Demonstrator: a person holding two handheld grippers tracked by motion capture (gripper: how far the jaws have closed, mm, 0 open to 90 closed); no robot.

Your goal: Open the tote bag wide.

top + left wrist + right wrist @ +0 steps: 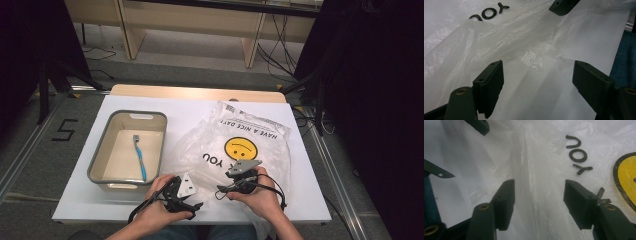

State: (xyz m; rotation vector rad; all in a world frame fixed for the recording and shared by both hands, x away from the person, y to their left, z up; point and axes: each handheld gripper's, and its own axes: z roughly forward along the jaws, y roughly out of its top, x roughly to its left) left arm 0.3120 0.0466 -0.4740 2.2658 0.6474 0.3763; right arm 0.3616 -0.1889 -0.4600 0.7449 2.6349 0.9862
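A clear plastic bag (240, 135) printed with a yellow smiley face lies flat on the white table, its mouth toward the near edge. My left gripper (192, 199) hovers at the bag's near left corner with its jaws wide apart over the thin film (511, 42), and nothing is pinched between them (537, 72). My right gripper (222, 187) sits just right of it, pointing left across the bag's near edge. Its jaws (539, 192) stand open on either side of a raised crease in the plastic (524, 165), and the pads are not touching it.
A grey bin (100, 160) stands at the table's left with a blue toothbrush (139, 155) lying inside. The table's front edge is just below both hands. Dark drapes and cables flank the table, and wooden furniture stands beyond it.
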